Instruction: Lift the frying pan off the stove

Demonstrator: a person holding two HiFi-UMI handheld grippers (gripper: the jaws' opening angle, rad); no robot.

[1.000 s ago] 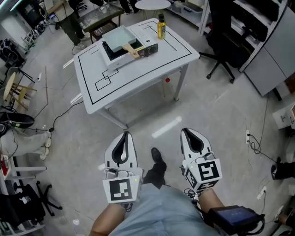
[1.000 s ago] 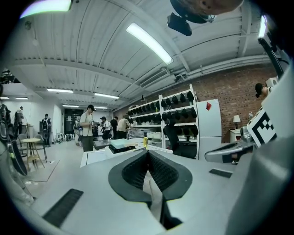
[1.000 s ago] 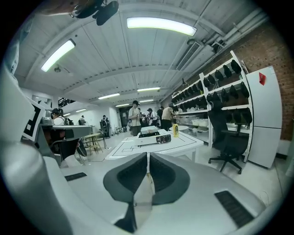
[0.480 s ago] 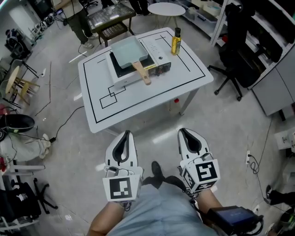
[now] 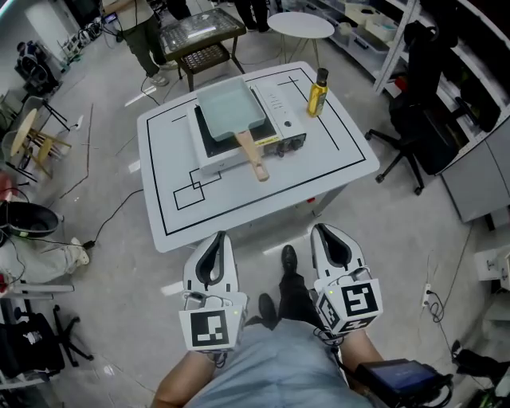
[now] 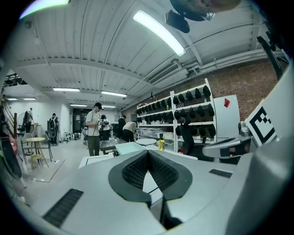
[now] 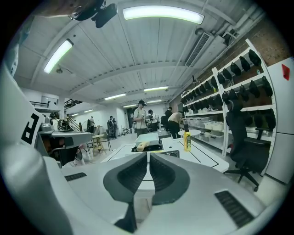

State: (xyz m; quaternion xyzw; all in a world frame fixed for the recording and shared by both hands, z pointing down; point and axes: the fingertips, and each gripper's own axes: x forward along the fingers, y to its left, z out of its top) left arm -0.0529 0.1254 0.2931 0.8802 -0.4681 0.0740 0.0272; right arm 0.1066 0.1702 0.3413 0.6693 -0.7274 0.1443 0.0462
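Note:
The pale-green rectangular frying pan [image 5: 229, 108] sits on a white portable stove [image 5: 280, 119] on the white table [image 5: 335, 163], its wooden handle [image 5: 255, 158] pointing toward me. My left gripper [image 5: 215, 239] and right gripper [image 5: 328, 233] hang low near my body, short of the table's near edge, both shut and empty. In the left gripper view the jaws meet at the left gripper's tip [image 6: 147, 151], with the pan [image 6: 130, 147] far beyond. The right gripper view has the right gripper's tip [image 7: 148, 153] below the pan [image 7: 149, 137] and its handle [image 7: 143, 145].
A yellow bottle [image 5: 317, 92] stands on the table right of the stove. Behind the table are a round white table [image 5: 300, 25] and a glass-topped low table [image 5: 199, 32]. A black office chair [image 5: 418, 119] and shelves stand at right. People stand at the back.
The table with stove and pan has come closer and lower in the head view as I walk up to it. Both grippers stay shut in the same place near my body.

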